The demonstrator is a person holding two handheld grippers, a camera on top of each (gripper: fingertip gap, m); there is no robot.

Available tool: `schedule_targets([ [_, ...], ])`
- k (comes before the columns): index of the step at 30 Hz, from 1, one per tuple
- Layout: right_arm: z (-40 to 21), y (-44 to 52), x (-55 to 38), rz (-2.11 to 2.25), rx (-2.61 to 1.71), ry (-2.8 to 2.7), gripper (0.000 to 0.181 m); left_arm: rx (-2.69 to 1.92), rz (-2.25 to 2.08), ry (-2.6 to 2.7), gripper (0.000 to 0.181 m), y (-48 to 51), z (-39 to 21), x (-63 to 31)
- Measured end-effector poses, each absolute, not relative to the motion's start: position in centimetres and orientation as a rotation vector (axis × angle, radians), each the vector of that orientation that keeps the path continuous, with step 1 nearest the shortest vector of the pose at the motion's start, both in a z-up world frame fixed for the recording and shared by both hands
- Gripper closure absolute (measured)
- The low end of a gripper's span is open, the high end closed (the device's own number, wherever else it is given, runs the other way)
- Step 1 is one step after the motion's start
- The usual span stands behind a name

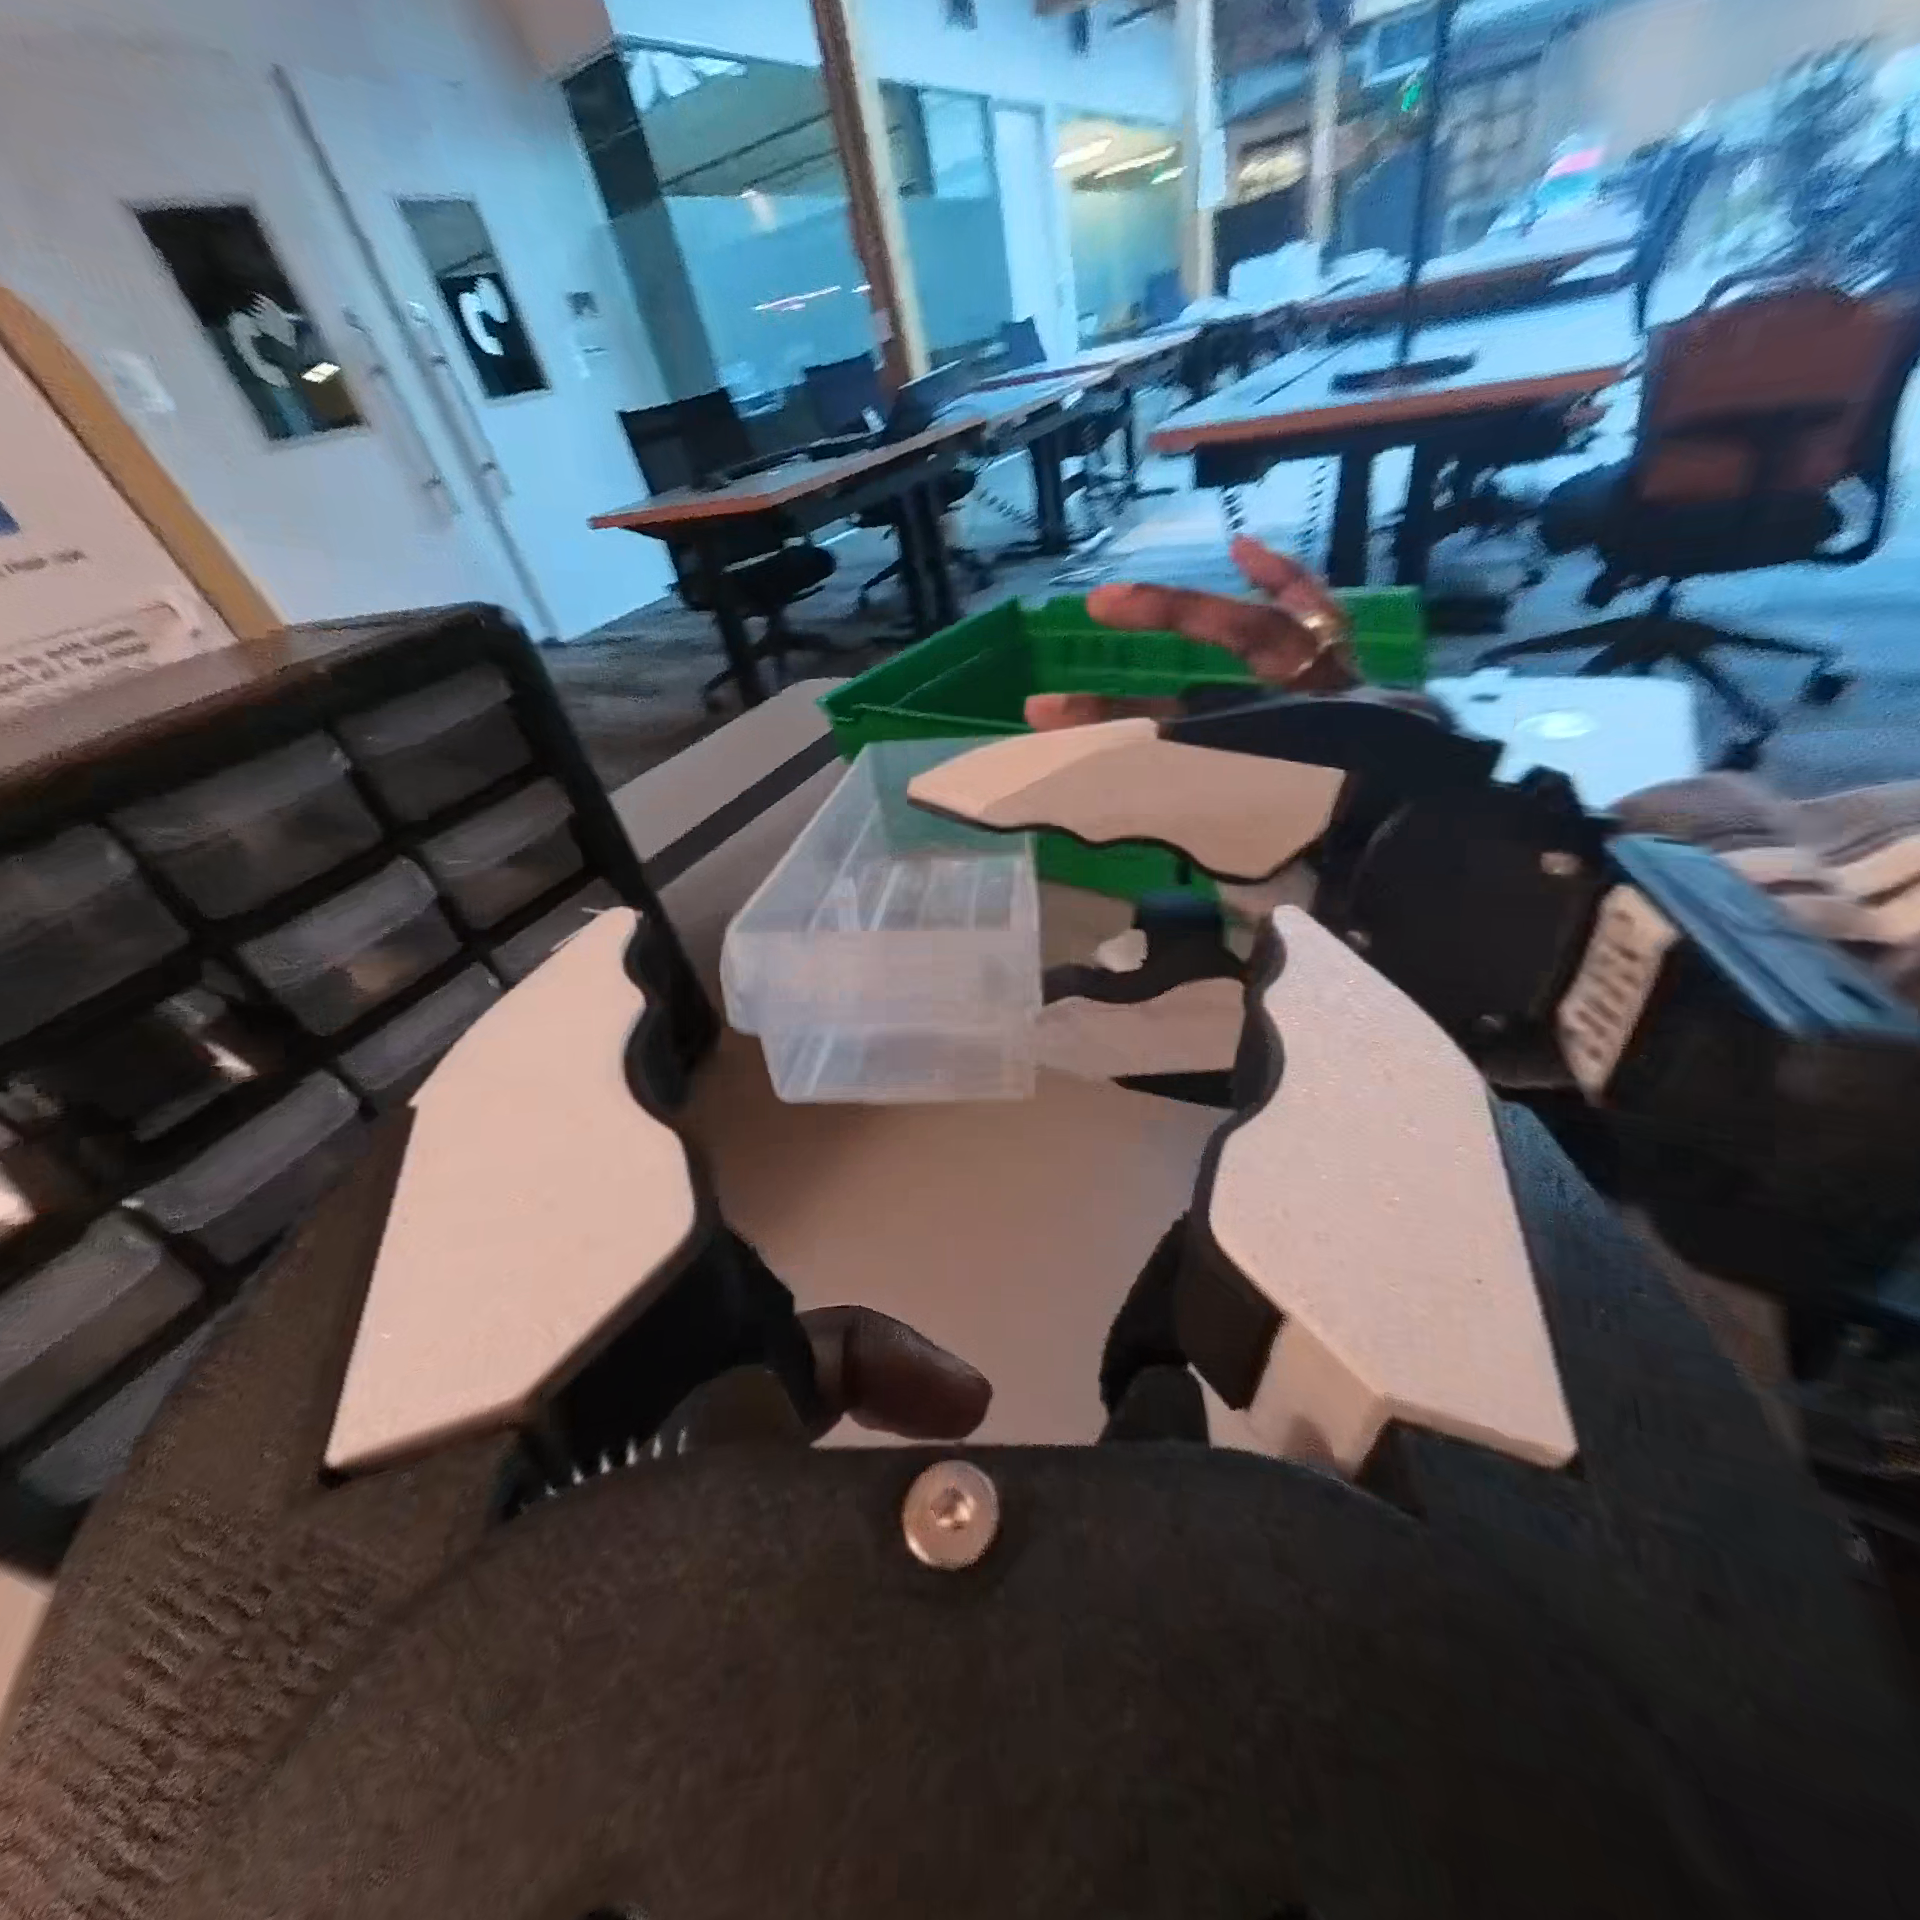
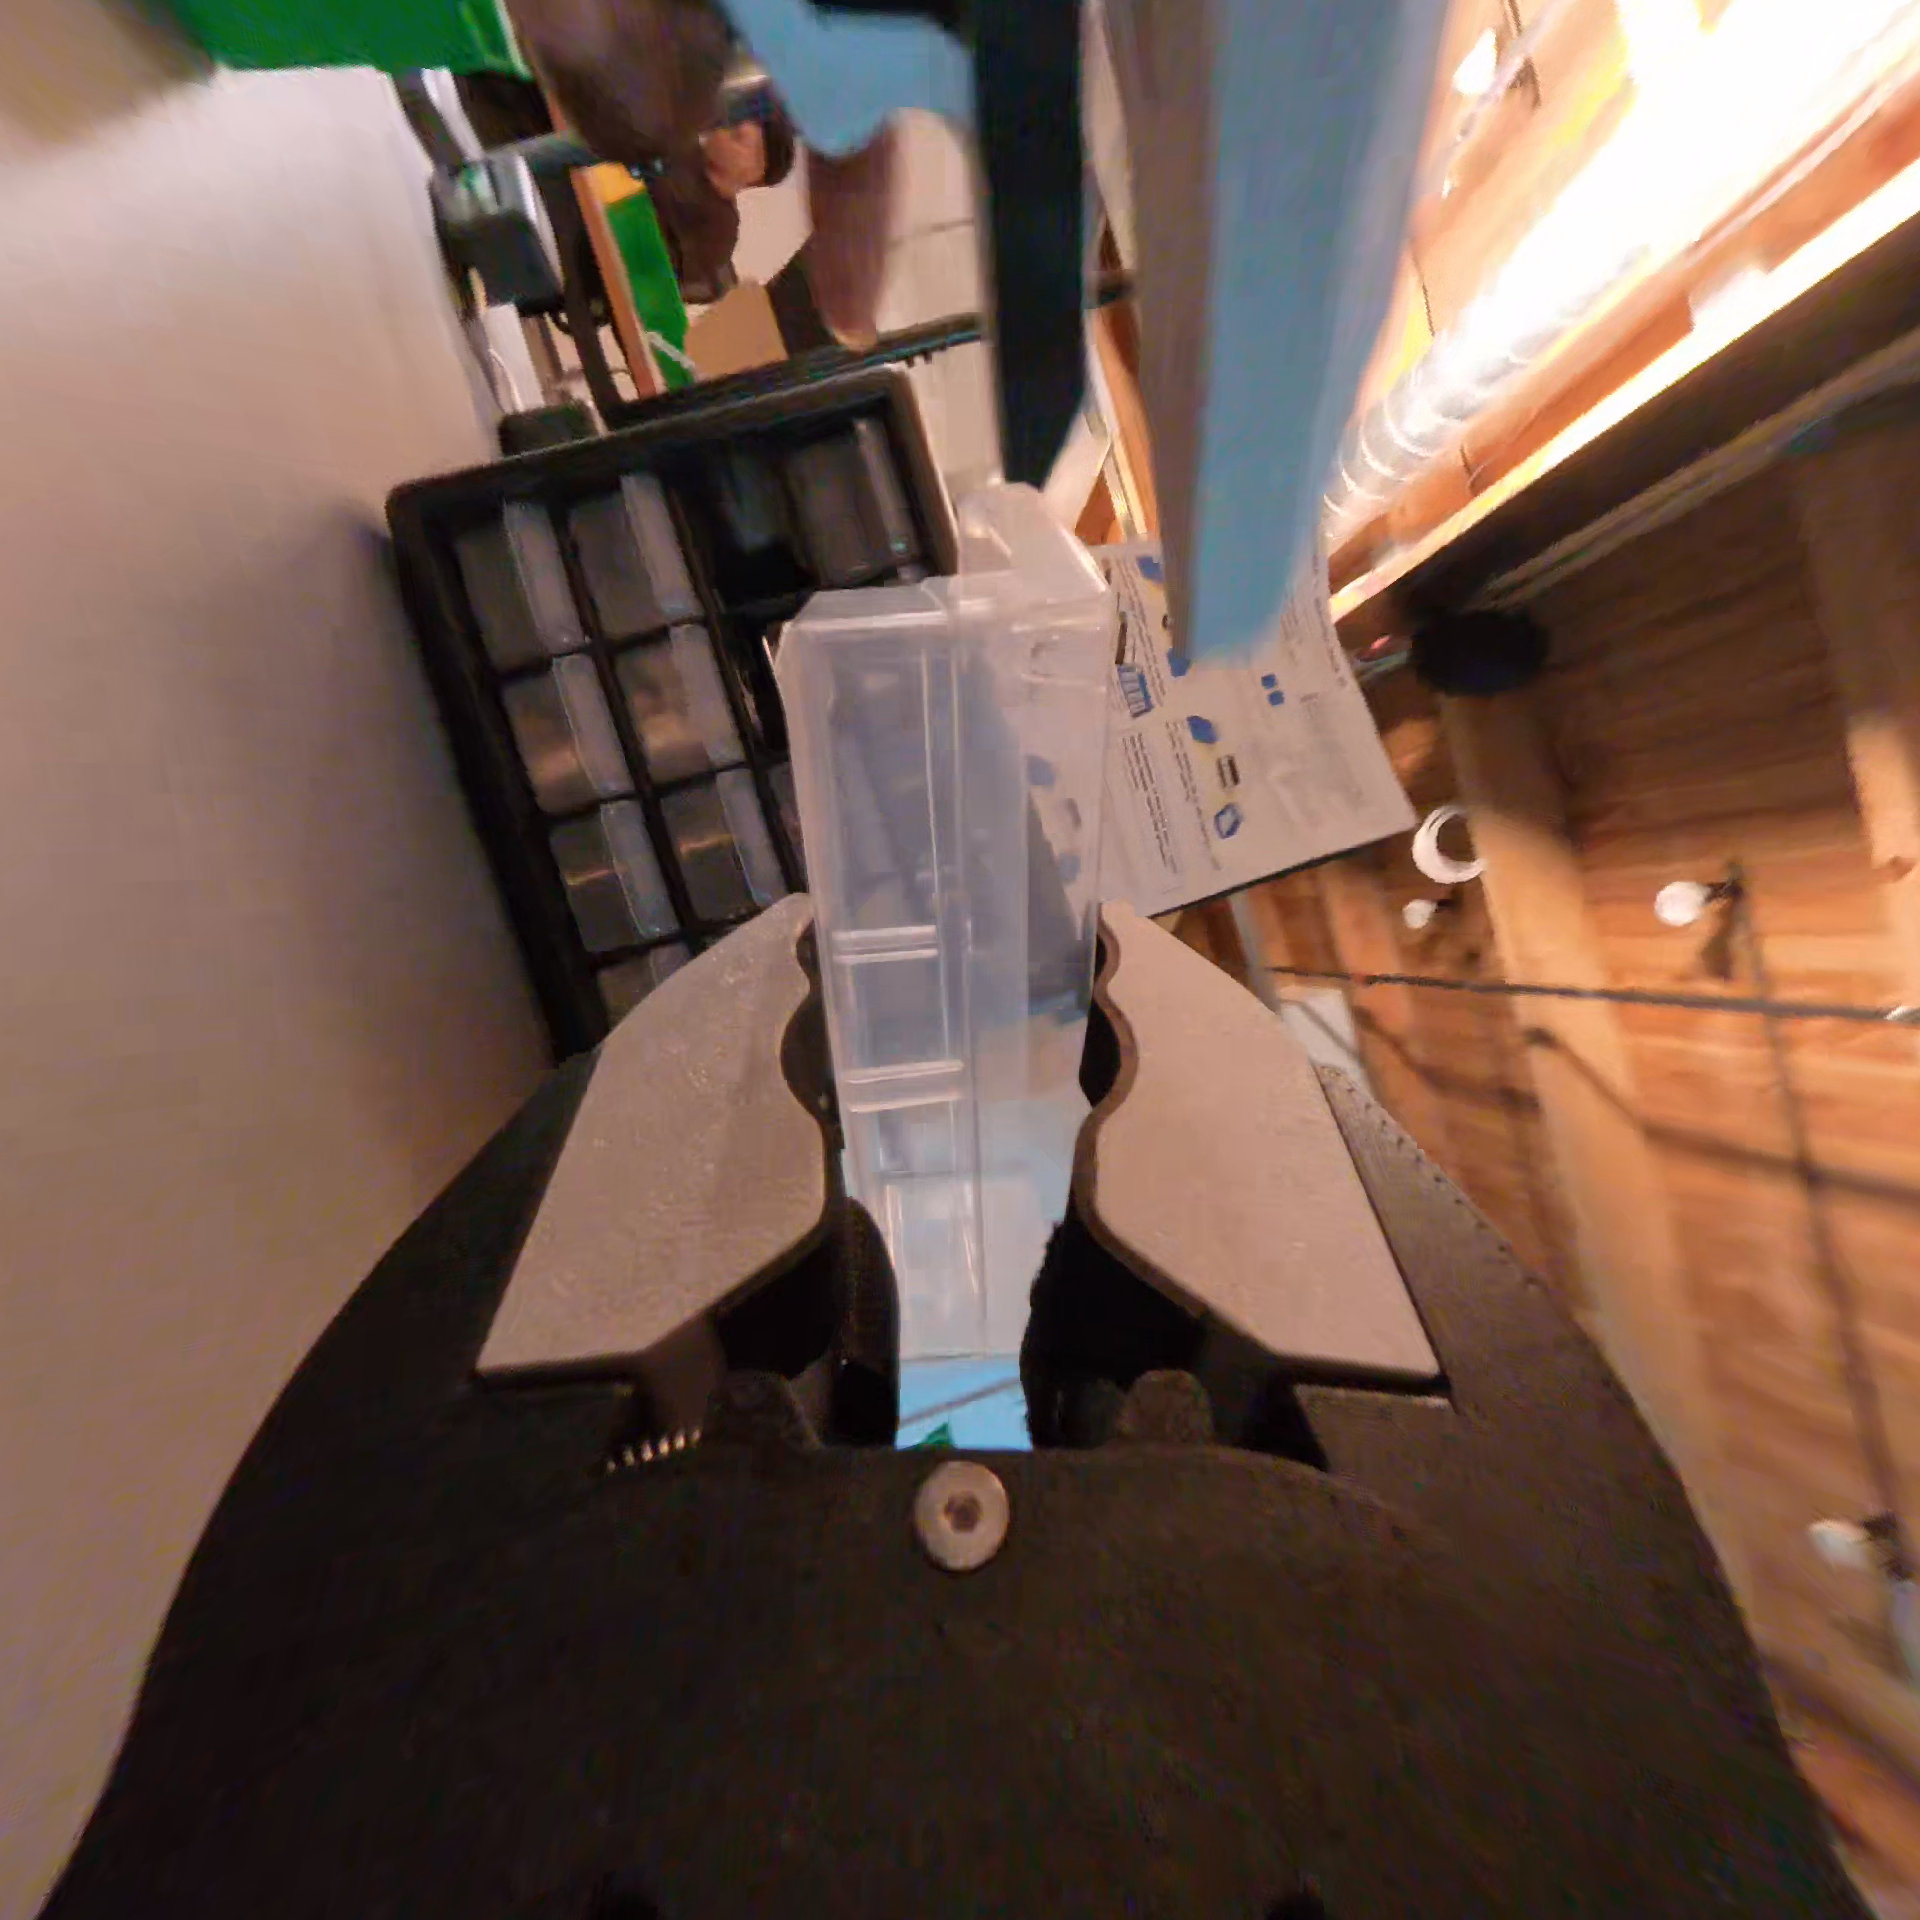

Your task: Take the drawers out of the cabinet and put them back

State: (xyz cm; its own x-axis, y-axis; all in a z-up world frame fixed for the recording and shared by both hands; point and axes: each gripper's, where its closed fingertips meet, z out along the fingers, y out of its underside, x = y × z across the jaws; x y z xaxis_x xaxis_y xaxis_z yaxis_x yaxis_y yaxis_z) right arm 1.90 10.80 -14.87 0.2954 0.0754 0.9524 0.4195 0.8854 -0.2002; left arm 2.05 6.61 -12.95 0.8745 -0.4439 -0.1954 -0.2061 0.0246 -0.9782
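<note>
A black cabinet (image 1: pixel 260 883) with several small grey drawers stands on the table at the left; the right wrist view shows it turned sideways (image 2: pixel 623 675). My right gripper (image 2: pixel 956 925) is rolled on its side and shut on a clear plastic drawer (image 2: pixel 956 810), held out in front of the cabinet. In the left wrist view this drawer (image 1: pixel 894 935) sits between the right gripper's two fingers (image 1: pixel 1122 800), just right of the cabinet's corner. My left gripper (image 1: pixel 956 935) is open and empty, its fingers spread on either side of the drawer's near end.
A green bin (image 1: pixel 956 665) stands on the table behind the drawer, with a white laptop (image 1: pixel 1558 727) to its right. A person's hand (image 1: pixel 1247 644) is over the right gripper. A printed sheet (image 2: pixel 1247 748) leans behind the cabinet. Desks and chairs fill the room beyond.
</note>
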Motion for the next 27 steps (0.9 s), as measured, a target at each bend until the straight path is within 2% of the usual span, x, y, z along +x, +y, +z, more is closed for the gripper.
schedule_targets([
  [5, -14.5, 9.2, 1.6, -0.275, -0.38, -1.237, 0.135, -1.682, -0.22, 0.447, 0.081, 8.5, -15.3, 1.5],
  [6, -14.5, 9.0, 1.6, -0.259, -0.38, -1.237, 0.135, -1.665, -0.225, 0.469, 0.095, 8.4, -15.4, 1.6],
  [7, -14.6, 8.9, 1.5, -0.247, -0.377, -1.242, 0.135, -1.624, -0.222, 0.486, 0.102, 8.3, -15.1, 1.8],
  [11, -14.5, 8.2, 1.5, -0.161, -0.366, -1.247, 0.135, -1.597, -0.275, 0.512, 0.103, 7.9, -14.6, 1.9],
  [12, -14.4, 8.0, 1.6, -0.115, -0.368, -1.242, 0.132, -1.599, -0.296, 0.5, 0.103, 7.8, -14.3, 1.7],
  [14, -14.0, 8.2, 1.8, -0.06, -0.403, -1.228, 0.111, -1.593, -0.306, 0.478, 0.103, 7.5, -13.9, 1.0],
  [16, -14.2, 9.3, 1.9, -0.082, -0.457, -1.234, 0.105, -1.588, -0.34, 0.462, 0.104, 7.2, -13.5, 0.8],
  [17, -14.6, 9.9, 1.8, -0.115, -0.472, -1.251, 0.106, -1.588, -0.366, 0.461, 0.103, 6.9, -13.5, 0.9],
  [19, -15.3, 10.2, 1.6, -0.177, -0.463, -1.288, 0.132, -1.588, -0.366, 0.466, 0.103, 6.8, -13.6, 1.1],
  [22, -15.1, 10.1, 1.8, -0.17, -0.462, -1.29, 0.133, -1.532, -0.252, 0.62, 0.103, 6.2, -13.5, 1.5],
  [23, -14.9, 10.1, 1.9, -0.141, -0.478, -1.286, 0.133, -1.504, -0.155, 0.707, 0.096, 5.9, -13.4, 1.3],
  [25, -15.5, 10.5, 1.9, -0.046, -0.563, -1.336, 0.133, -1.397, 0.185, 0.896, 0.08, 5.6, -13.3, 0.1],
  [27, -16.2, 10.8, 1.8, 0.008, -0.586, -1.38, 0.133, -1.239, 0.548, 1.089, 0.081, 5.2, -13.3, -0.6],
])
